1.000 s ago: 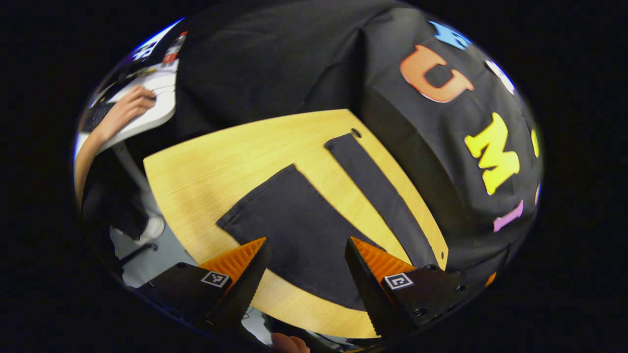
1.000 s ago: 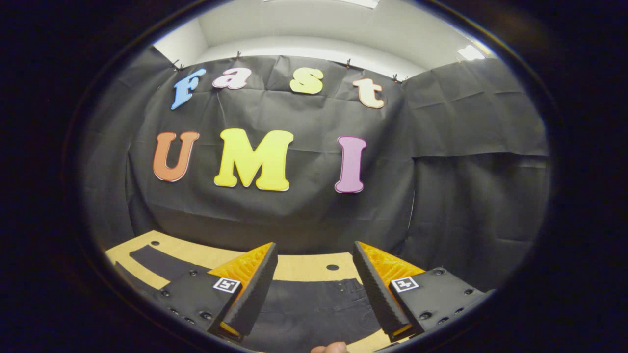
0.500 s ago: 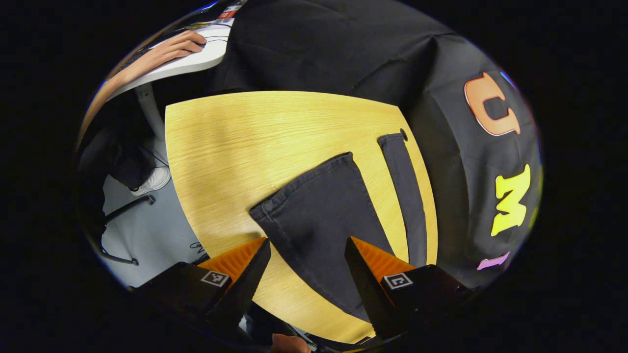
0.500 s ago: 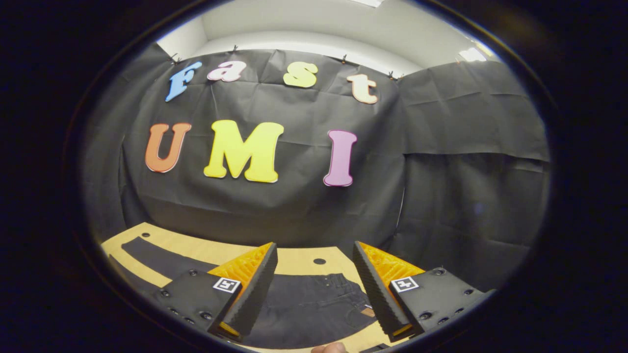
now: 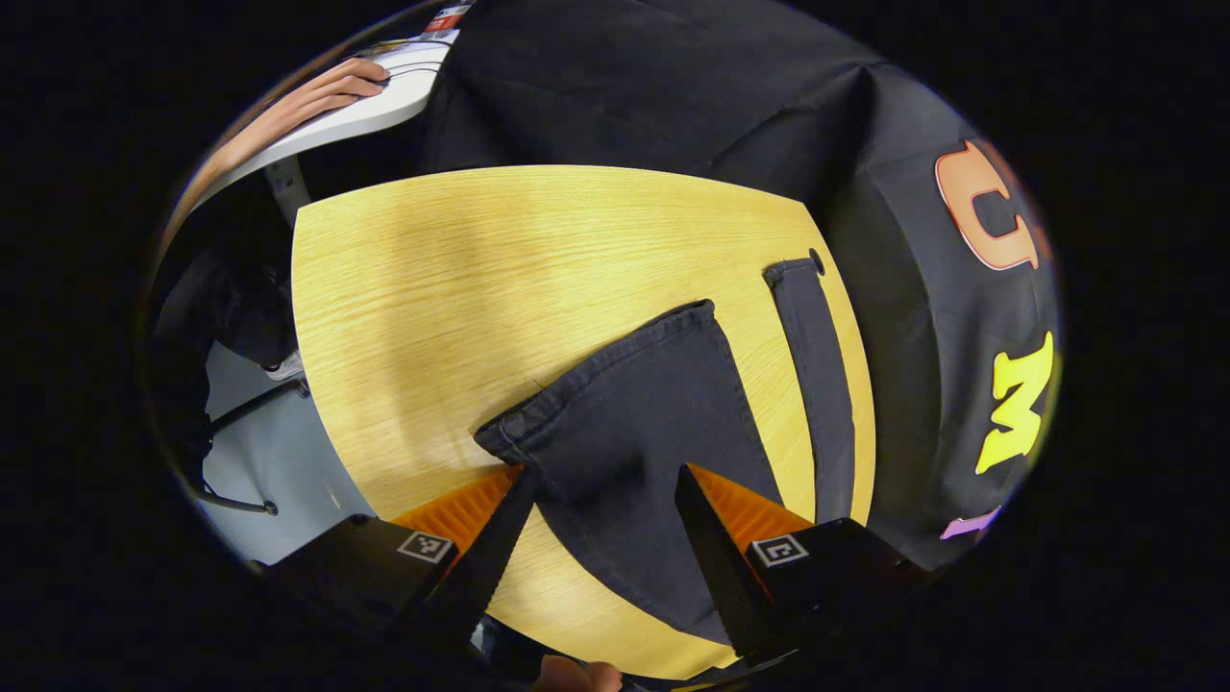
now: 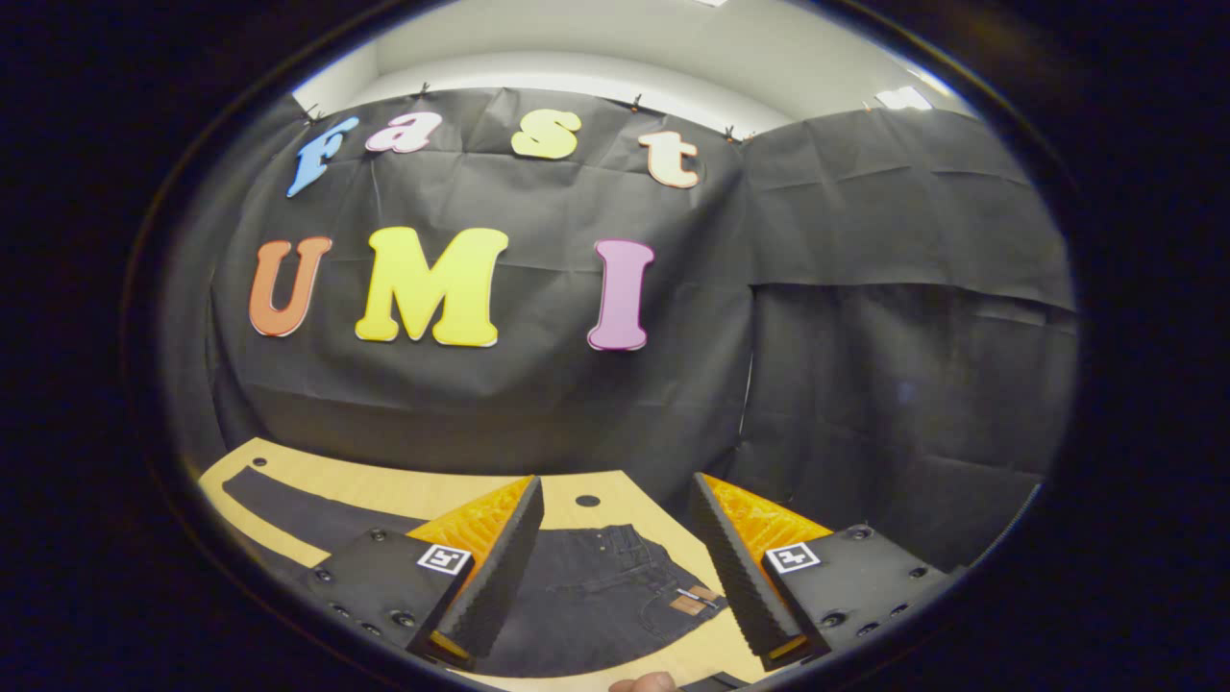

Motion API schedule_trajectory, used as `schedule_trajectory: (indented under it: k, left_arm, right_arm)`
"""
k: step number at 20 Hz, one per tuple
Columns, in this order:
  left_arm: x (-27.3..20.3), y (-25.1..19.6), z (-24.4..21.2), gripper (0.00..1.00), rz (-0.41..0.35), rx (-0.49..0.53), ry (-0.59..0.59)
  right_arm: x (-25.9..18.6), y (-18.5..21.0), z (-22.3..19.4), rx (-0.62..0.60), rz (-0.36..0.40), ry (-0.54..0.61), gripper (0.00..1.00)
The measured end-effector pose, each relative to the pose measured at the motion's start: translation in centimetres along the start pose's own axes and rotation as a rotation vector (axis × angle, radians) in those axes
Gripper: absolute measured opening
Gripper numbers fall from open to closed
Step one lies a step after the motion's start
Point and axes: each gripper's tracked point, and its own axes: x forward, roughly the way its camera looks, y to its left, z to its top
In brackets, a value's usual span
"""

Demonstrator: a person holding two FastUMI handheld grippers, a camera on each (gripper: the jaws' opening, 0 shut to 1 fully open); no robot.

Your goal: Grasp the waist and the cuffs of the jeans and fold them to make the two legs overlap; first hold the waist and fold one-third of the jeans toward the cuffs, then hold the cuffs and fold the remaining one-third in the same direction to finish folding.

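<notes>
I look along my left hand-held gripper [image 5: 601, 481], its two orange-faced fingers spread wide and holding nothing. Far to the left, another person's hand [image 5: 332, 86] rests on a white desk [image 5: 375, 106] beyond the booth. Below it lies the wooden tabletop [image 5: 461, 279], pale yellow with visible grain. Dark jeans [image 5: 644, 423] lie flat on it. The nearer leg fans out between my fingers, and its hemmed cuff [image 5: 596, 370] sits just ahead of the fingertips, with the left fingertip close beside the cuff's corner. To the right, the second leg [image 5: 817, 375] runs as a narrow strip, apart from the first, ending near a small round hole [image 5: 817, 260] in the tabletop.

Along my right hand-held gripper [image 6: 615, 524], the fingers are likewise spread apart and empty, raised above the tabletop [image 6: 384, 485]. At the far left a jeans leg [image 6: 288, 505] stretches away. Between the fingers lies the waist end [image 6: 605, 596] of the jeans, with a pocket and a small tan patch [image 6: 697, 603] showing.
</notes>
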Motion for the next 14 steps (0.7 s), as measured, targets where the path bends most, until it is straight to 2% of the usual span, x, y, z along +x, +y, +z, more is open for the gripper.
schedule_trajectory:
  k: [2, 4, 5, 7, 9, 10, 11, 14]
  left_arm:
    - [0.3, -0.2, 0.1, 0.97, -0.004, -0.007, 0.006]
    - [0.7, -0.1, 0.4, 0.95, -0.015, -0.06, 0.018]
    - [0.7, -0.4, 0.7, 0.82, -0.044, -0.104, 0.014]
    - [1.2, -0.1, 0.5, 0.78, -0.037, -0.147, 0.036]
    - [1.8, 0.2, 0.6, 0.35, -0.037, -0.162, 0.042]
    - [2.0, 0.2, 0.6, 0.2, -0.046, -0.173, 0.039]
    - [1.9, 0.1, 0.7, 0.13, -0.051, -0.184, 0.032]
    - [2.0, 0.1, 0.7, 0.06, -0.041, -0.152, 0.019]
  right_arm:
    - [0.7, -0.5, -1.3, 0.007, -0.003, 0.039, 0.93]
    - [1.2, -1.1, -2.7, 0.017, -0.004, 0.083, 0.95]
    - [1.5, -1.3, -3.3, 0.026, -0.002, 0.105, 0.95]
    - [2.2, -1.6, -4.6, 0.044, 0.004, 0.149, 0.94]
    - [2.9, -2.1, -6.1, 0.054, 0.007, 0.208, 0.95]
    - [3.3, -2.3, -7.3, 0.059, 0.012, 0.251, 0.95]
    - [3.8, -2.6, -8.5, 0.067, 0.017, 0.312, 0.95]
    - [4.7, -3.4, -13.2, 0.12, 0.067, 0.548, 0.94]
